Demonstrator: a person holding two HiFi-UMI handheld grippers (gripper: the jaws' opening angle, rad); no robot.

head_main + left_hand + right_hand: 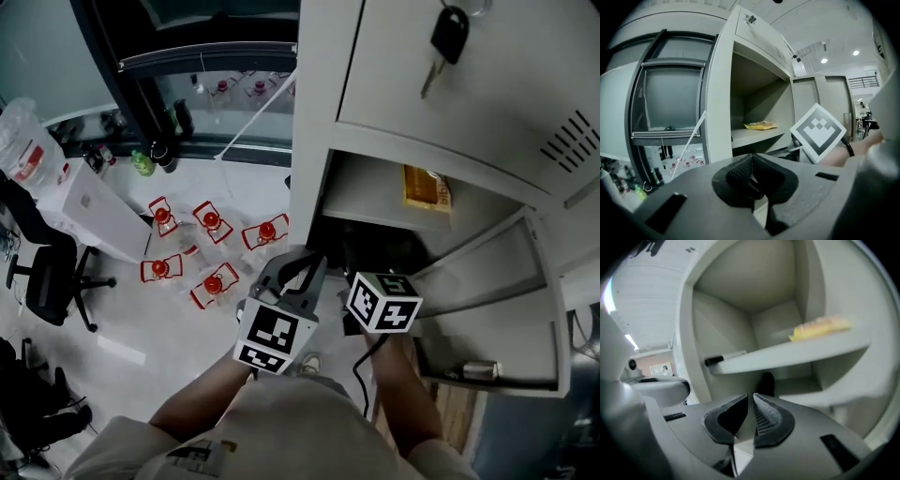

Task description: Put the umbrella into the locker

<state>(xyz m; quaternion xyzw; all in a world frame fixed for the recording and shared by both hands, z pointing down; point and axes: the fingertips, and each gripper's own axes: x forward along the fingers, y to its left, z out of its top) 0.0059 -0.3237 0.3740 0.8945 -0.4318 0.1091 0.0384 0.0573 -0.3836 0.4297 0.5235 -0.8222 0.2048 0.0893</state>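
Both arms are stretched out forward, pretty close together, left forearm (208, 386) and right forearm (405, 384) running up to the marker cubes. The left tool (751, 160) has its pads (738, 174) closed right up against each other with nothing in there. The right tool (750, 399), just beside it, has only a thin slit between its pads (766, 420), empty too.

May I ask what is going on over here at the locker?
A person holds both grippers in front of the open locker. The left gripper is shut and empty; the right gripper is slightly open, also empty. A dark thing, probably the umbrella, lies under the shelf that carries a yellow packet.
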